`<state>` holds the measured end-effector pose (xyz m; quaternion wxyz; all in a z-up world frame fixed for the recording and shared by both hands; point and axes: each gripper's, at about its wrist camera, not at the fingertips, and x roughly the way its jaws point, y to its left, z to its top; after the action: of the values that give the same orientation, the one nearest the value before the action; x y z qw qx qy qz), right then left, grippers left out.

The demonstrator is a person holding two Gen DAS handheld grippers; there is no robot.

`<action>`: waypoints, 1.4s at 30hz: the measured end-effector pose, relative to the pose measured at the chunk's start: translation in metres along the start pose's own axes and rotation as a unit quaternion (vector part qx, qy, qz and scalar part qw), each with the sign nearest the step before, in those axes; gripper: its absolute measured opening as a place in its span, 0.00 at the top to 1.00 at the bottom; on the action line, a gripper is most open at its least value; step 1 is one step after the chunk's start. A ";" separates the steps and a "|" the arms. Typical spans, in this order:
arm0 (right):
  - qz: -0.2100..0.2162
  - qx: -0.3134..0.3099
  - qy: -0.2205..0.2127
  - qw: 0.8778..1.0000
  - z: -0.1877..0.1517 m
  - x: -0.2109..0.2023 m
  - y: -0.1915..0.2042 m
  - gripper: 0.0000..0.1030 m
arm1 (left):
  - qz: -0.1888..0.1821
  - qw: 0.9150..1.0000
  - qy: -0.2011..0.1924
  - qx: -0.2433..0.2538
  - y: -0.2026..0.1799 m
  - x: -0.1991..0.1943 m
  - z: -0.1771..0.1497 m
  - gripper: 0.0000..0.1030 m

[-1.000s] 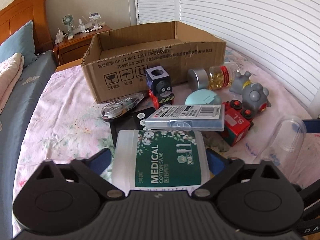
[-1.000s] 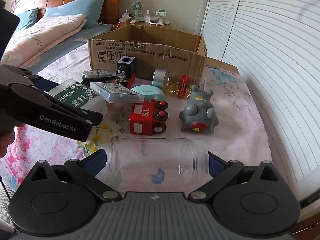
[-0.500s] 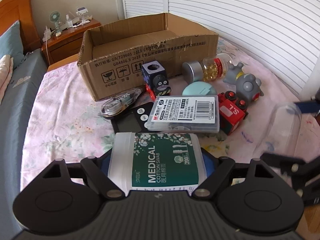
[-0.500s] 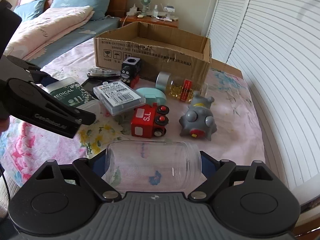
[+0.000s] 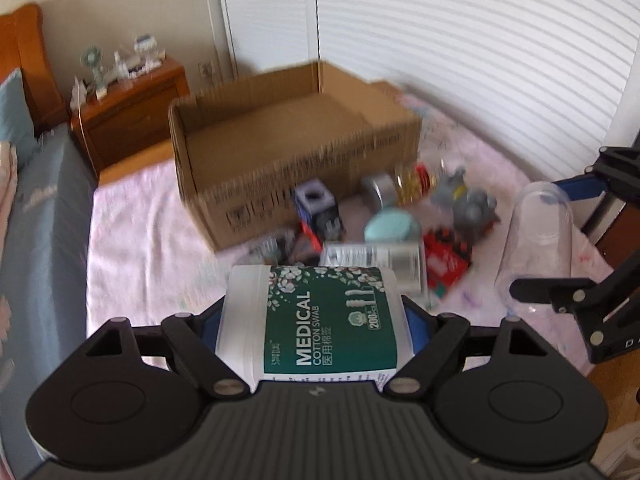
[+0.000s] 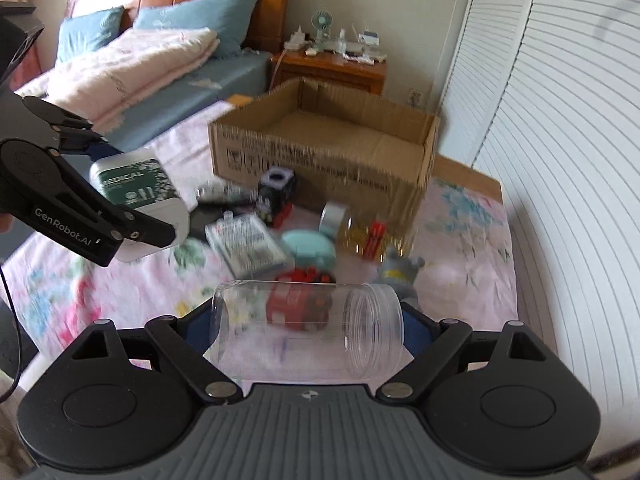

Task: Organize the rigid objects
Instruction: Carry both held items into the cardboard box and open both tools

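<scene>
My left gripper (image 5: 316,320) is shut on a white cotton swab box (image 5: 320,316) with a green "MEDICAL" label, held above the bed; it also shows in the right wrist view (image 6: 138,192). My right gripper (image 6: 308,332) is shut on a clear plastic jar (image 6: 308,332) lying sideways, also in the left wrist view (image 5: 538,236). An open cardboard box (image 5: 296,152) stands ahead on the pink sheet, also in the right wrist view (image 6: 324,148); its floor looks bare.
In front of the box lie a dark cube toy (image 6: 276,192), a clear flat case (image 6: 248,244), a teal round case (image 6: 310,246), a pill bottle (image 6: 360,232), a red toy train (image 6: 300,304) and a grey toy (image 6: 396,272). A wooden nightstand (image 6: 332,68) stands behind.
Both grippers have risen with their loads and moved toward the cardboard box. The view now looks down into the box.
</scene>
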<state>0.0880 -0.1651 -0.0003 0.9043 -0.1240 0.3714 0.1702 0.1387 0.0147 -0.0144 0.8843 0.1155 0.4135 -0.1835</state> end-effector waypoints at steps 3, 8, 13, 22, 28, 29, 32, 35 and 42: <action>-0.002 -0.006 -0.015 1.000 0.016 0.001 -0.004 0.10 | 0.006 1.000 -0.016 0.003 0.006 0.001 0.022 0.20; -0.006 -0.006 -0.035 0.999 0.048 0.009 -0.013 0.10 | 0.019 0.999 -0.040 0.001 0.020 0.015 0.063 0.20; -0.009 -0.005 -0.052 0.999 0.074 0.016 -0.020 0.10 | 0.033 0.998 -0.050 -0.002 0.039 0.040 0.102 0.20; -0.019 0.002 -0.051 0.998 0.096 0.033 -0.031 0.10 | 0.059 0.996 -0.050 -0.036 0.077 0.097 0.161 0.20; -0.023 0.006 -0.045 0.999 0.099 0.042 -0.036 0.10 | 0.071 0.993 -0.065 -0.074 0.095 0.113 0.174 0.08; -0.023 0.007 -0.044 0.999 0.099 0.043 -0.036 0.10 | 0.071 0.992 -0.066 -0.079 0.097 0.113 0.173 0.08; -0.021 0.008 -0.041 0.999 0.099 0.045 -0.034 0.10 | 0.065 0.992 -0.065 -0.081 0.099 0.109 0.165 0.08; -0.018 0.008 -0.039 0.999 0.099 0.047 -0.031 0.10 | 0.061 0.994 -0.063 -0.071 0.097 0.101 0.153 0.07; -0.010 0.012 -0.037 0.999 0.106 0.052 -0.028 0.10 | 0.048 0.994 -0.070 -0.064 0.091 0.067 0.124 0.04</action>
<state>0.2003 -0.1428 0.0388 0.9205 -0.1104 0.3385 0.1611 0.3021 0.0376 0.0166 0.9242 0.0650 0.3560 -0.1217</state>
